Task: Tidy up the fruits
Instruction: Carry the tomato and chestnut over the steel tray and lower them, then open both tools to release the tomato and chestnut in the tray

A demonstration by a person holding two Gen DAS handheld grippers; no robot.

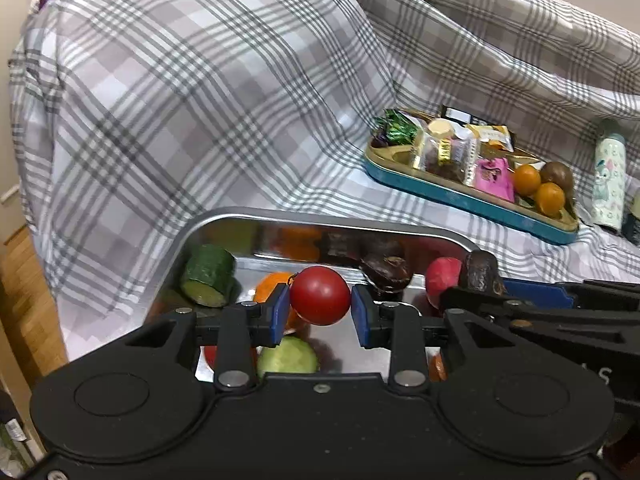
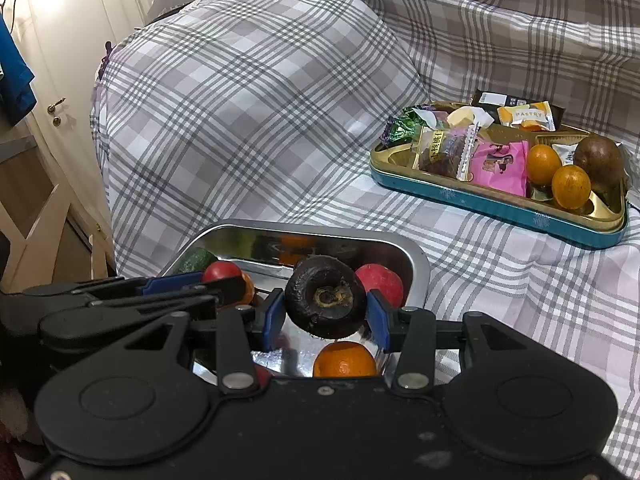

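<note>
Black gripper [image 1: 320, 300], blue-padded jaws, silver screws

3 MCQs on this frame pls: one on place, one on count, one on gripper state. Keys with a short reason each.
1. Where do the snack packets lie?
A. in the steel tray
B. in the teal tin
C. loose on the checked cloth

2. How many orange fruits sit in the teal tin?
A. none
B. two
C. five

3. What is the left gripper doing?
A. hanging open over bare cloth
B. clamped on a cucumber piece
C. shut on a red tomato

Key:
1 B: the snack packets lie inside the teal tin, not in the steel tray.
2 B: two orange fruits sit side by side beside a brown one.
3 C: the left gripper has both blue pads against the red tomato.
</note>
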